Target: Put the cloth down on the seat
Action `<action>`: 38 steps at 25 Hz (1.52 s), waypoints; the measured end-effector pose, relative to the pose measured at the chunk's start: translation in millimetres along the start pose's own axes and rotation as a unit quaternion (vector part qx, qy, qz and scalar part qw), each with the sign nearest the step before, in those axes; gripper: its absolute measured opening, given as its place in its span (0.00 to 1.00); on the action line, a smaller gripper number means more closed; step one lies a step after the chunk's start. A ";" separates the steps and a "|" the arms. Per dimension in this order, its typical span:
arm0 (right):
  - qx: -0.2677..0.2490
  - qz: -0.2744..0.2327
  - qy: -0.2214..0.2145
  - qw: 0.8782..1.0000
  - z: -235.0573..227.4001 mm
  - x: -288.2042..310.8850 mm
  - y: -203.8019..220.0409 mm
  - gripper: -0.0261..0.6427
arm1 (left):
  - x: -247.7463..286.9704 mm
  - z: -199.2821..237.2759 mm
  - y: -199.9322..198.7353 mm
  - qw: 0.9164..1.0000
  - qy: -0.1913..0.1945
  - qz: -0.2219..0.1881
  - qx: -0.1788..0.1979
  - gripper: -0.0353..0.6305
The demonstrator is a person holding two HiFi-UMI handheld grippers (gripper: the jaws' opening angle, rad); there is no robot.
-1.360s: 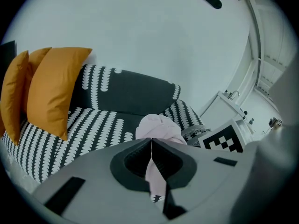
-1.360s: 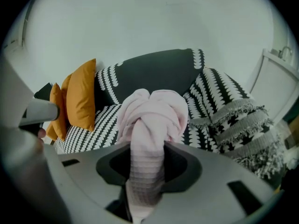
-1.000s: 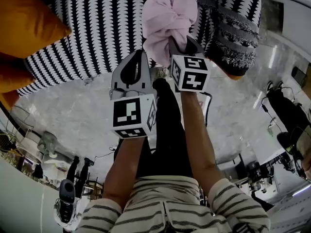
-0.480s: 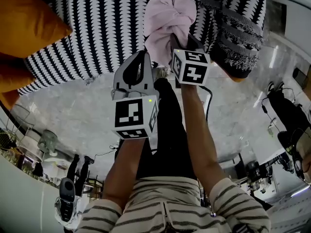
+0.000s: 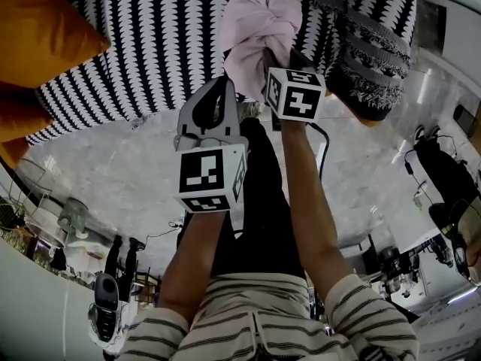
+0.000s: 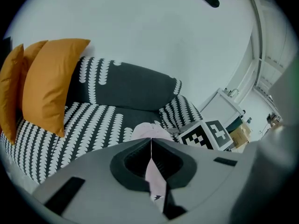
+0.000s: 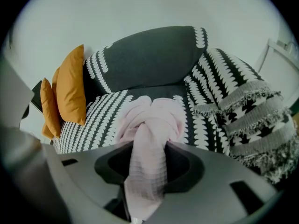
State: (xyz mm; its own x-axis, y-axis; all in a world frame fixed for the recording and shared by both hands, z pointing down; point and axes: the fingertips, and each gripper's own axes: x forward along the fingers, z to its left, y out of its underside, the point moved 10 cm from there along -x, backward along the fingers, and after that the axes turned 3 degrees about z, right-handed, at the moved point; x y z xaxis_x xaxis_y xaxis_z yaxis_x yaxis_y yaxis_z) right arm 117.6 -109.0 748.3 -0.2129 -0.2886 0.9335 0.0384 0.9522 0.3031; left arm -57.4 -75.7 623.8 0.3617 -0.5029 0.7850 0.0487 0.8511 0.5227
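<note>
The pink cloth (image 5: 259, 32) lies bunched on the black-and-white patterned seat (image 5: 158, 43) of a sofa. My right gripper (image 5: 278, 55) reaches down into it; in the right gripper view a thick strip of the cloth (image 7: 149, 120) still fills the gap of this gripper (image 7: 148, 148). Its jaws have just been opening with the cloth between them. My left gripper (image 5: 219, 85) sits at the cloth's near edge. In the left gripper view its jaws (image 6: 151, 141) meet on a thin pink strip, with the cloth heap (image 6: 148, 130) beyond.
Orange cushions (image 5: 37, 28) lean at the sofa's left end. A fringed patterned cushion (image 5: 368, 59) lies just right of the cloth. A dark back cushion (image 7: 149, 55) stands behind. Marble floor (image 5: 113, 164) spreads in front, and a white cabinet (image 6: 229, 106) stands to the right.
The right gripper with the cloth has sunk a little toward the seat. The left gripper has hardly moved.
</note>
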 end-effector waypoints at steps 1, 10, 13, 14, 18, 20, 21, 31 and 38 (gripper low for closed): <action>0.000 -0.001 0.001 1.000 -1.0 1.4 -0.5 0.31 | 0.7 0.0 0.7 1.000 0.001 -0.001 0.000 0.07; 0.005 -0.016 -0.004 1.000 6.8 -18.7 -14.0 0.34 | -12.5 5.0 -5.3 1.000 -0.005 0.000 0.003 0.07; 0.014 -0.030 -0.003 0.999 4.7 -32.2 -15.3 0.35 | -14.6 2.2 -3.0 1.000 -0.005 -0.002 0.003 0.07; 0.016 -0.035 -0.003 0.999 3.6 -35.9 -15.4 0.36 | -14.5 1.1 -1.6 1.000 -0.005 -0.002 0.003 0.07; 0.009 -0.057 -0.002 0.998 1.1 -49.8 -17.7 0.36 | -14.9 -5.2 1.3 1.000 -0.008 -0.012 0.007 0.07; 0.004 -0.072 -0.001 0.997 6.2 -62.1 -19.8 0.36 | -21.4 -7.7 -0.3 1.000 -0.010 -0.021 0.010 0.07; 0.000 -0.080 -0.003 0.997 11.2 -70.1 -20.8 0.36 | -26.8 -8.5 -1.7 1.000 -0.011 -0.025 0.010 0.07; 0.006 -0.164 -0.020 0.986 46.0 -159.1 -25.3 0.13 | -84.9 -17.0 -21.0 0.997 -0.010 -0.076 0.013 0.07; 0.015 -0.230 -0.032 0.973 52.5 -219.1 -37.0 0.06 | -117.6 -38.9 -41.0 0.992 0.005 -0.123 0.027 0.07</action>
State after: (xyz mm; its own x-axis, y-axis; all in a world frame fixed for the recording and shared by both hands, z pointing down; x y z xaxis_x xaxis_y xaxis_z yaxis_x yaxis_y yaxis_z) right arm 111.6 -75.8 522.5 -0.2608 -0.6788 0.6864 -0.1043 0.7267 0.6790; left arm -65.7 -45.7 497.1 0.3540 -0.6922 0.6289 0.0869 0.6939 0.7148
